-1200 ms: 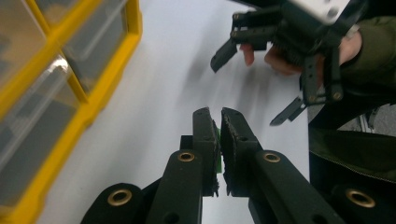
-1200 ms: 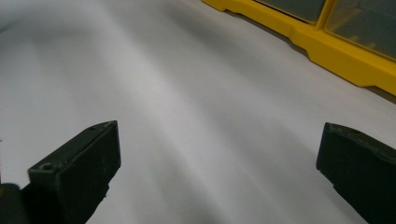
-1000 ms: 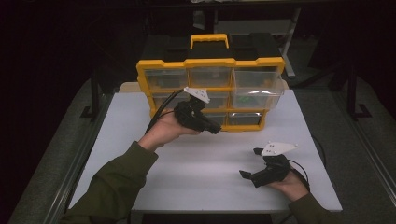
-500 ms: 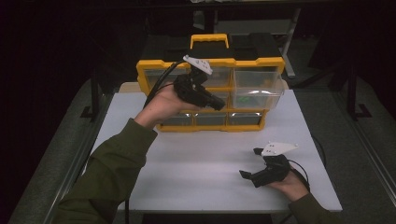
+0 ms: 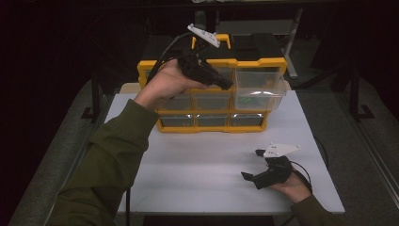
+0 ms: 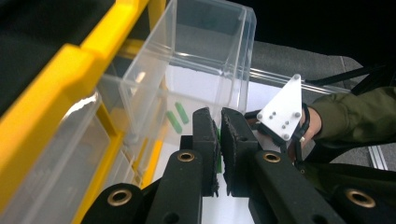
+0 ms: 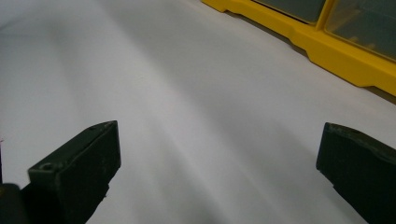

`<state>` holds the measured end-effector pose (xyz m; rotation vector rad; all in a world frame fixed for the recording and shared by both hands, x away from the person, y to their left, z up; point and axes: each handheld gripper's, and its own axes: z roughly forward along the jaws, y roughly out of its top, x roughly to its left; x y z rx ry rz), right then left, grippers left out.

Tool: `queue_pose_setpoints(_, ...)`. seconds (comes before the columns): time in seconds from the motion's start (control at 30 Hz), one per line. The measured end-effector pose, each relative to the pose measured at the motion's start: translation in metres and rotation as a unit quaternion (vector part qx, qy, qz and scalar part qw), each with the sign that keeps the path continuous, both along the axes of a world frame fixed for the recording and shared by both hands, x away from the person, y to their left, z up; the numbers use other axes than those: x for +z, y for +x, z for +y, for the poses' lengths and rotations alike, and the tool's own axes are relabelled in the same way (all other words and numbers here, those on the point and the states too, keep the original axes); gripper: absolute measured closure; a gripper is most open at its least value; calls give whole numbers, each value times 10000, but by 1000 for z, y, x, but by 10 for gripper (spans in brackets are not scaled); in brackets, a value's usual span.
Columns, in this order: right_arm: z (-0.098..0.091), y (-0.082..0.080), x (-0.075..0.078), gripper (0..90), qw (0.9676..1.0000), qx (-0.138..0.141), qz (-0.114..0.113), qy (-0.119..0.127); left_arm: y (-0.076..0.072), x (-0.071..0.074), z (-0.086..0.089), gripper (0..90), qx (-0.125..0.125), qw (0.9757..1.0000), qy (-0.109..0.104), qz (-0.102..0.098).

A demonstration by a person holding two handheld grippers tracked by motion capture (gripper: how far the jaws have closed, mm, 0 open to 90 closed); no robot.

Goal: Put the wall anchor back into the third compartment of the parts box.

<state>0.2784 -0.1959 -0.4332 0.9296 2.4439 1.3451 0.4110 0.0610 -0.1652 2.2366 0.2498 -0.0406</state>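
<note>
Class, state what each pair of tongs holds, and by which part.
Left tongs: shut, beside the pulled-out clear drawer; a grip cannot be told. Right tongs: open, holding nothing.

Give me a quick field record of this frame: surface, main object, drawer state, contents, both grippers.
surface: white table
main object: yellow drawer organizer with clear drawers, black handle area on top
drawer state: top right clear drawer pulled out past the frame
contents: small green pieces inside that drawer
left gripper: raised at the pulled-out drawer, jaws nearly closed with a narrow gap; grip on the drawer cannot be told
right gripper: low over the table near its right front, jaws wide apart, holding nothing
</note>
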Motion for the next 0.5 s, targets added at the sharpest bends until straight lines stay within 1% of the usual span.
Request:
queue_pose_setpoints(0.2,0,0,0,0,10000,-15,7,12,2,9,-10,854,15,10000,-8,-88)
queue_pose_setpoints(0.27,-1,0,0,0,10000,-16,-11,12,3,11,-15,853,60,9999,-72,-86)
queue_pose_setpoints(0.4,-1,0,1,0,10000,-21,2,25,7,10,-26,853,28,9999,-58,-131)
queue_pose_setpoints(0.43,-1,0,1,0,10000,-21,2,25,7,10,-26,852,28,9999,-58,-131)
queue_pose_setpoints(0.5,-2,-1,1,0,10000,-13,-7,31,10,9,-33,851,16,9998,-21,-194)
